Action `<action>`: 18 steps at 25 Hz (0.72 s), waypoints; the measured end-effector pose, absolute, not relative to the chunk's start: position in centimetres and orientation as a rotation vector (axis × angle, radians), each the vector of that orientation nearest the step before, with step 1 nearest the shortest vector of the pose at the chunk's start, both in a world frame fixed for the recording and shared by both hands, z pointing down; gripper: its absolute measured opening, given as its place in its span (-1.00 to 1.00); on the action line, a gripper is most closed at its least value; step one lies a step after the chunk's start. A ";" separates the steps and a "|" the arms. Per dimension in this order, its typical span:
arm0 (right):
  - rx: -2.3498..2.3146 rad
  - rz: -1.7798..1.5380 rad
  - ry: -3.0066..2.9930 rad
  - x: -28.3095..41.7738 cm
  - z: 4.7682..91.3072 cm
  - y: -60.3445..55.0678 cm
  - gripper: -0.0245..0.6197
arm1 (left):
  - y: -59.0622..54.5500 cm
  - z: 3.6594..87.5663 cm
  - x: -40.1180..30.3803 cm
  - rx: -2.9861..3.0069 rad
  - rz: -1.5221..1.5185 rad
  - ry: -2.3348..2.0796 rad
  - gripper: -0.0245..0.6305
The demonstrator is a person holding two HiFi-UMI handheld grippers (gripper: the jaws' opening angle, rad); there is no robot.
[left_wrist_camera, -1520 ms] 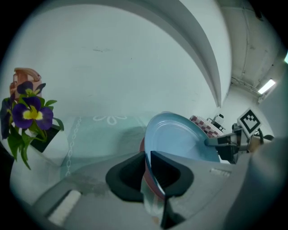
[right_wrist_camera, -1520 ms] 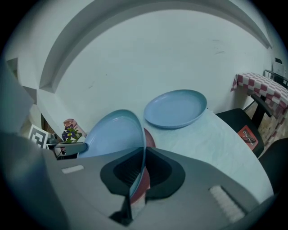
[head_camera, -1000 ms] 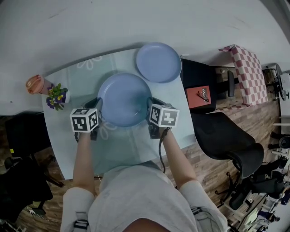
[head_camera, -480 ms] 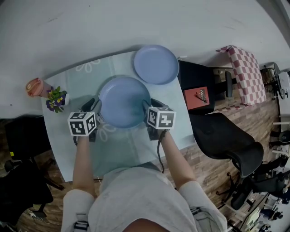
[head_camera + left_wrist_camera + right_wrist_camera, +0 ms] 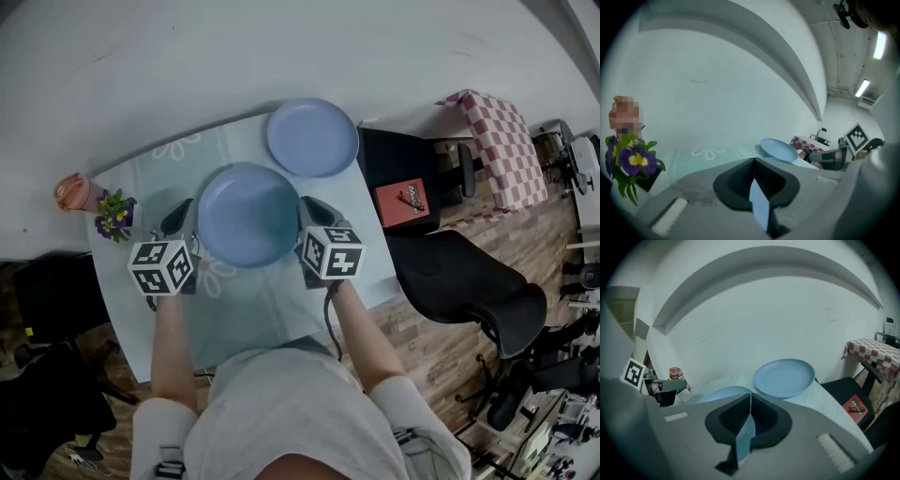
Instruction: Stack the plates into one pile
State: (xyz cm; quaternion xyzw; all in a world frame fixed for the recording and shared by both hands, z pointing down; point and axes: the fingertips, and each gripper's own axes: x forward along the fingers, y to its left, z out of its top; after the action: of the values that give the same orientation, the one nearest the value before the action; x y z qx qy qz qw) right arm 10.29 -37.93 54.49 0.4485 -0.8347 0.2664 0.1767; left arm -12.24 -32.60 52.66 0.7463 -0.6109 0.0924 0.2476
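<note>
Two light blue plates are in view. The nearer plate (image 5: 248, 214) hangs above the pale blue table (image 5: 253, 314), held by its two sides. My left gripper (image 5: 186, 223) is shut on its left rim, and that rim shows as a thin blue sliver (image 5: 758, 206) between the jaws. My right gripper (image 5: 309, 216) is shut on the right rim (image 5: 744, 437). Both pairs of jaws have just been closing on the rim. The other plate (image 5: 312, 138) lies flat at the table's far right corner, also visible as a plate (image 5: 783, 377) ahead of my right gripper.
A small pot of purple flowers (image 5: 117, 211) and a pink cup (image 5: 73, 191) stand at the table's left edge. Right of the table are black chairs (image 5: 469, 286), a red book (image 5: 401, 202) on a black seat and a checkered cloth (image 5: 497, 150). A white wall lies beyond.
Both grippers have risen together with the nearer plate between them. The plate has come up off the table. The far plate has not moved.
</note>
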 end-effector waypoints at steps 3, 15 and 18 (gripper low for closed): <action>1.343 0.685 -2.446 11.0 51.5 -38.2 -0.92 | -33.0 49.8 -11.5 2.114 0.203 -1.692 -0.91; 1.589 0.368 -2.623 16.0 41.4 -37.0 -0.92 | -32.4 38.1 -8.2 2.476 -0.020 -1.841 -0.91; 1.628 0.280 -2.628 17.1 39.7 -36.5 -0.92 | -32.4 36.3 -7.8 2.506 -0.058 -1.855 -0.91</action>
State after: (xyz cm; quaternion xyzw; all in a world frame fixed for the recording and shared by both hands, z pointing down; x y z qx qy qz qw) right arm 17.09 -36.49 39.68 0.5243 -0.8465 0.0901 0.0187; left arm -7.81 -32.36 36.26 0.8035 -0.5948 -0.0186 0.0115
